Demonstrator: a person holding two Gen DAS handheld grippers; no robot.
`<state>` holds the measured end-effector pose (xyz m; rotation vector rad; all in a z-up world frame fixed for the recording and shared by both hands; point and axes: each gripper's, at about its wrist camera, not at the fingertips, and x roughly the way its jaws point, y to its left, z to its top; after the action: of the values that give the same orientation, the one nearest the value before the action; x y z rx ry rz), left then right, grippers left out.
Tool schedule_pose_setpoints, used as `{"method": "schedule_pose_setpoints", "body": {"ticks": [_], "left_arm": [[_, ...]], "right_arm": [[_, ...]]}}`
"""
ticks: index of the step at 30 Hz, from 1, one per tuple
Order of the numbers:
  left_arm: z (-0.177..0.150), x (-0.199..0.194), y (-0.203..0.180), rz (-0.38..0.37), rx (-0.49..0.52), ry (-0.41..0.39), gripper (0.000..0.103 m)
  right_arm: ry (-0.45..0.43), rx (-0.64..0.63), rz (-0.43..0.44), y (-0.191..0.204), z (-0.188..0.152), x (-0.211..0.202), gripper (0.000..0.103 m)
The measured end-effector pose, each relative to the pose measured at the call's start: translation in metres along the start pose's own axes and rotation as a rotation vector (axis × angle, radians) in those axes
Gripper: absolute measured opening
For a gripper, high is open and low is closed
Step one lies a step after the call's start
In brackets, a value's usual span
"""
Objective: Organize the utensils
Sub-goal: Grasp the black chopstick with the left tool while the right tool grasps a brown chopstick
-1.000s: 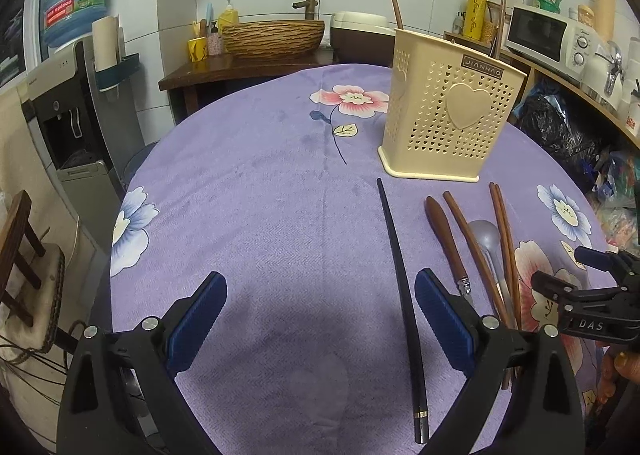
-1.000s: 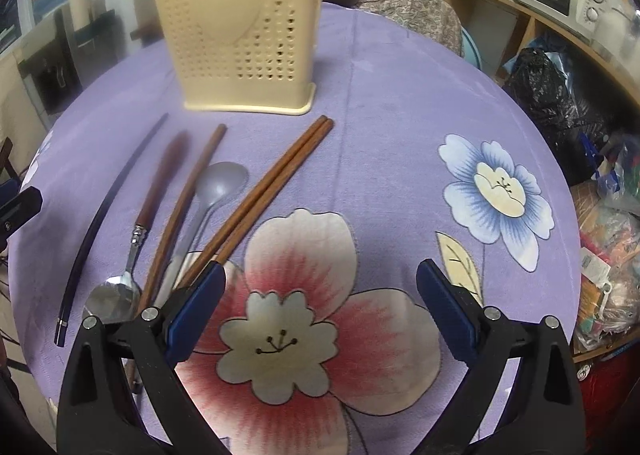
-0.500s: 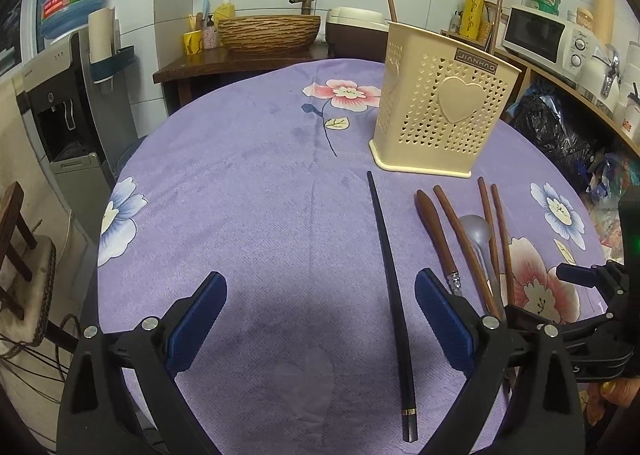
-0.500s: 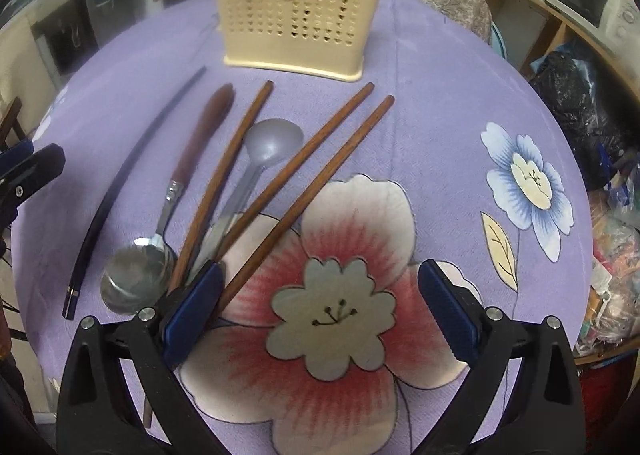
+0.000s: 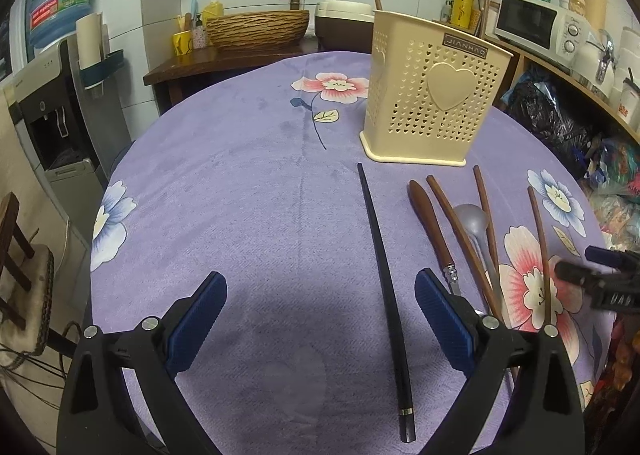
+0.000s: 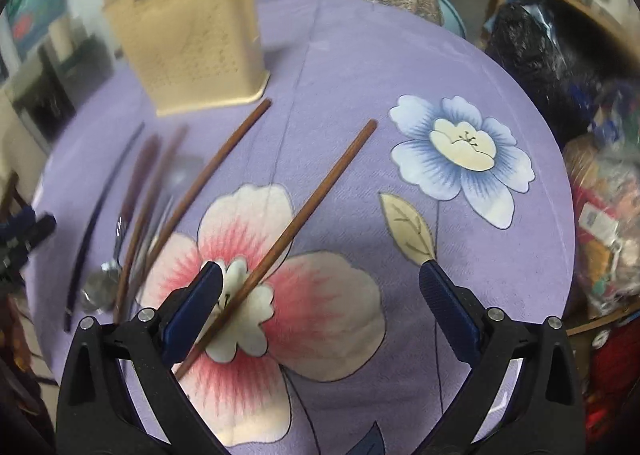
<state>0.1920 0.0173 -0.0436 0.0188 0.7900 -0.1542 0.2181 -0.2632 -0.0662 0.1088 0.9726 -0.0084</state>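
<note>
A cream perforated utensil holder (image 5: 432,103) stands on the purple flowered tablecloth (image 5: 240,195), with one brown stick poking out of its top. In front of it lie a black chopstick (image 5: 384,275), a wood-handled spoon (image 5: 430,219), a grey spoon (image 5: 472,215) and three brown chopsticks. My left gripper (image 5: 320,295) is open low over the cloth, and the black chopstick runs between its fingers, nearer the right one. My right gripper (image 6: 322,279) is open over the pink flower. One brown chopstick (image 6: 320,195) slants between its fingers, its near end against the left pad (image 6: 200,303). The holder (image 6: 192,35) is blurred.
A black bag (image 5: 548,115) and shelves with a microwave (image 5: 536,27) stand right of the table. A water dispenser (image 5: 52,95) and a stool (image 5: 20,275) are to the left, and a wooden basin (image 5: 256,29) is behind. The table edge curves close at the right (image 6: 560,255).
My right gripper has swung right and lower. One brown chopstick has parted from its mate and now slants between the right fingers. The left gripper has barely moved.
</note>
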Motion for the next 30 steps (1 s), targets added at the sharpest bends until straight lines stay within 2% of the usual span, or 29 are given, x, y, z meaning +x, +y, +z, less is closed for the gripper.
{"method": "schedule_pose_setpoints", "body": {"ticks": [2,8,12,13,19,21,24,26,28,30], "left_arm": [[0.005,0.004,-0.002,0.009,0.022,0.003,0.091],[0.018,0.03,-0.015,-0.039,0.056,0.068,0.062],[0.025,0.047,-0.025,-0.05,0.088,0.115,0.053],[0.027,0.052,-0.028,-0.05,0.097,0.127,0.052],[0.037,0.069,-0.027,-0.045,0.104,0.163,0.049],[0.041,0.073,-0.027,-0.044,0.109,0.17,0.048],[0.048,0.079,-0.031,-0.033,0.121,0.176,0.044],[0.055,0.085,-0.034,-0.021,0.134,0.178,0.037],[0.061,0.091,-0.034,-0.018,0.125,0.18,0.029],[0.067,0.095,-0.034,-0.012,0.104,0.187,0.022]], "right_arm": [[-0.022,0.043,0.005,-0.01,0.005,0.001,0.097],[-0.024,0.073,0.021,-0.019,0.018,0.013,0.097],[-0.009,0.056,0.035,-0.015,0.029,0.022,0.095],[-0.001,0.048,0.034,-0.013,0.034,0.025,0.089],[0.036,0.031,0.016,-0.007,0.05,0.043,0.069],[0.032,0.033,-0.001,-0.008,0.054,0.046,0.064],[0.026,0.032,-0.016,-0.007,0.062,0.051,0.061],[0.021,0.036,-0.025,-0.007,0.07,0.056,0.058],[0.017,0.052,-0.023,-0.008,0.078,0.06,0.043],[0.02,0.078,0.002,-0.008,0.087,0.064,0.033]]}}
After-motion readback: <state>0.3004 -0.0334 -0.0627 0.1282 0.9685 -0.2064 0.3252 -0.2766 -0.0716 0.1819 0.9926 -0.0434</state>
